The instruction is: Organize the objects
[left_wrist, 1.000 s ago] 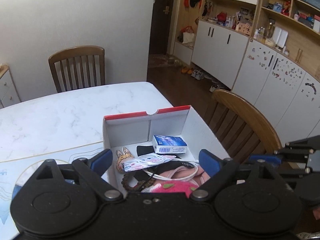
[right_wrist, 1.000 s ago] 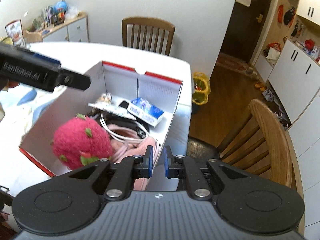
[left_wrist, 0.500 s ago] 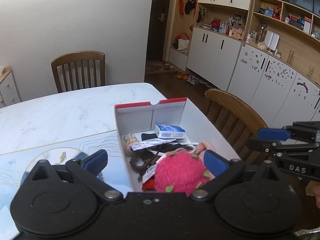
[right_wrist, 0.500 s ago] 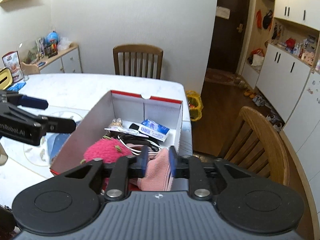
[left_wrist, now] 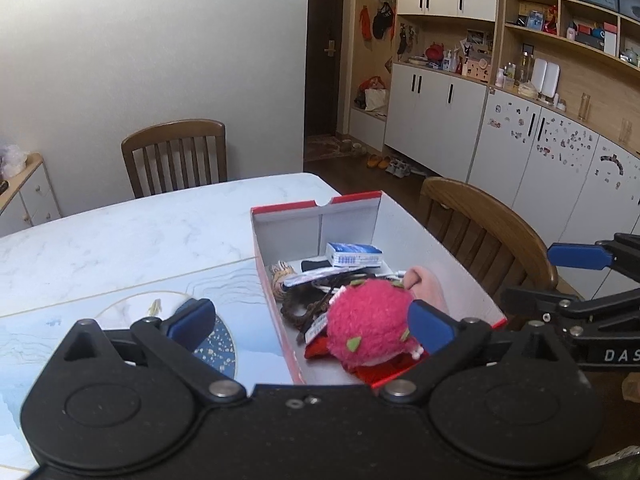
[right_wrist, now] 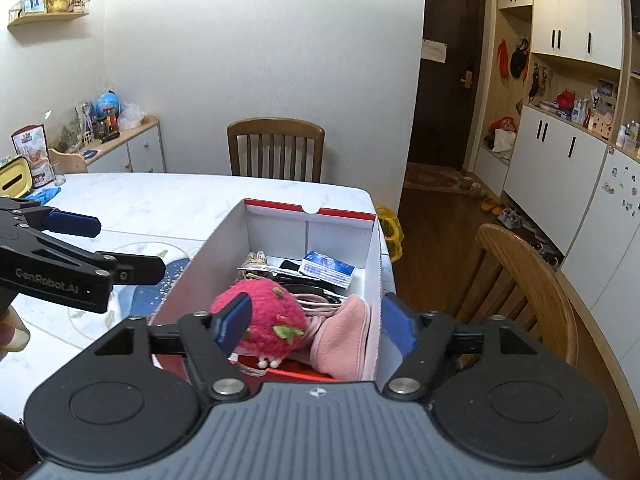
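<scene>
Your left gripper (left_wrist: 310, 322) stands wide apart, nothing between its jaws. Your right gripper (right_wrist: 320, 318) has just been opening; its jaws are apart and empty. The box (right_wrist: 372, 280) sits just ahead of both. Inside, the pink plush toy (right_wrist: 260, 326) lies nearest your right jaws, the pink pouch (right_wrist: 344, 340) beside it, the blue packet (left_wrist: 354, 255) at the far end.

My left wrist camera looks forward and downward from the near left of the box (left_wrist: 440, 248), close above the worktop (left_wrist: 120, 240). My right wrist camera looks from the box's near end. Both views share the box, the far chair (right_wrist: 276, 148) and the doorway.
</scene>
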A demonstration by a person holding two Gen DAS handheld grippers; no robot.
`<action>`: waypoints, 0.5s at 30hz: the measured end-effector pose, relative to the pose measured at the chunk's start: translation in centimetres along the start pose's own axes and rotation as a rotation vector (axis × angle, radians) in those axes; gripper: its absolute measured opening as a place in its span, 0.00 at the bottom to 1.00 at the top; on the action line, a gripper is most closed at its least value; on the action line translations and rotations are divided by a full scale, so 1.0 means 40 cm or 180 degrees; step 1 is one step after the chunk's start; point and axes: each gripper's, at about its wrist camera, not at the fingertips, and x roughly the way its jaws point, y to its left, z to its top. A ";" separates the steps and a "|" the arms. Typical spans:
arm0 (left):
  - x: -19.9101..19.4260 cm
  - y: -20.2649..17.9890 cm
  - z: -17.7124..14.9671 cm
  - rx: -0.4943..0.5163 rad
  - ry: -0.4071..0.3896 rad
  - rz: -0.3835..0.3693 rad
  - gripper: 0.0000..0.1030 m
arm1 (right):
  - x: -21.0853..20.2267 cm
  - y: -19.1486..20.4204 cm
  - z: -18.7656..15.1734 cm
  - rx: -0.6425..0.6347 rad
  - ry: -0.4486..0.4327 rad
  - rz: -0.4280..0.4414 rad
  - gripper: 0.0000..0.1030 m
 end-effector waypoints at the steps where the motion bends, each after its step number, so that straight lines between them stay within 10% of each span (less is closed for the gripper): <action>1: -0.003 0.000 -0.003 -0.0010 0.0009 -0.0016 0.99 | -0.004 0.002 -0.003 0.0017 -0.0003 -0.0002 0.79; 15: -0.028 -0.007 -0.036 0.0005 0.0019 -0.0128 0.99 | -0.044 0.031 -0.035 0.0138 -0.0056 -0.0089 0.92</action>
